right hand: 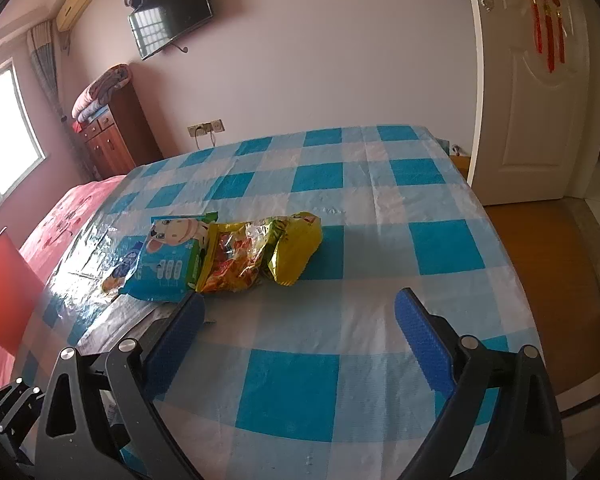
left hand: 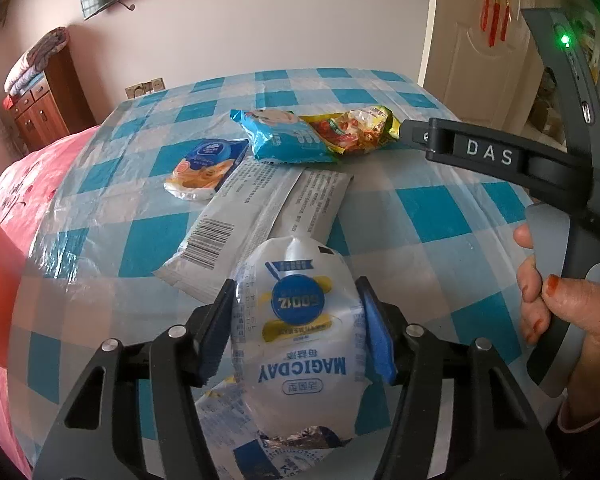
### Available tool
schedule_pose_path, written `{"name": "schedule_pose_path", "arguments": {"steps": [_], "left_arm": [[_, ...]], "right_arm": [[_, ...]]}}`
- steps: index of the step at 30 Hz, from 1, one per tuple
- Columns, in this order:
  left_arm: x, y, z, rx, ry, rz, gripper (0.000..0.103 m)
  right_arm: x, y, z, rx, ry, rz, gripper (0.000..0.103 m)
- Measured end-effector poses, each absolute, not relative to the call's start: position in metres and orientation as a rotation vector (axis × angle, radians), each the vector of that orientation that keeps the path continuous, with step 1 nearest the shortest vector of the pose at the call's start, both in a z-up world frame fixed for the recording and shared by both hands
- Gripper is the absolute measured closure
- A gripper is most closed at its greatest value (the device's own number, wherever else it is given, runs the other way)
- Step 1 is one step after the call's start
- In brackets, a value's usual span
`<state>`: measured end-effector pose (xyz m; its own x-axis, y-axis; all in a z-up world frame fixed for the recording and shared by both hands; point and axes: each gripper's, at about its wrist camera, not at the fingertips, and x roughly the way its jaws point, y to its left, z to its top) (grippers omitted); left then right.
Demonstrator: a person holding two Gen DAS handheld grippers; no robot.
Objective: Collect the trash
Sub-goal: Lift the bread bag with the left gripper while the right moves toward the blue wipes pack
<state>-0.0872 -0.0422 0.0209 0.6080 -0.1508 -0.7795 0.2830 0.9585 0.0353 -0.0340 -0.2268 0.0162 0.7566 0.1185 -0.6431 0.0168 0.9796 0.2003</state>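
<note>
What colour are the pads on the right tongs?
Blue, with a textured surface, on black arms. The pads show best in the right wrist view.

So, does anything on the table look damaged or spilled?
Nothing spilled. The yellow snack bag lies crumpled and torn open beside the blue bag. The left hand-held gripper holds a white wrapper.

Landmark: flat wrapper (left hand: 256,216) on tablecloth (left hand: 440,216). Pouch (left hand: 300,332) nearest camera, before flat wrapper, overlapping its near end, between left gripper (left hand: 296,332) pads. Small packet (left hand: 208,170) touching its far left edge. Cartoon bag (left hand: 284,136) behind it; crumpled bag (left hand: 356,130) touching cartoon bag's right side.
</note>
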Motion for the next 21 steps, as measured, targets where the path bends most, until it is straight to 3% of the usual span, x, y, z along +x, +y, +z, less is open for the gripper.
{"name": "schedule_pose_path", "arguments": {"steps": [21], "left_arm": [[-0.090, -0.025, 0.055, 0.082, 0.803, -0.261, 0.043]], "right_arm": [[-0.029, -0.218, 0.011, 0.202, 0.739, 0.079, 0.008]]}}
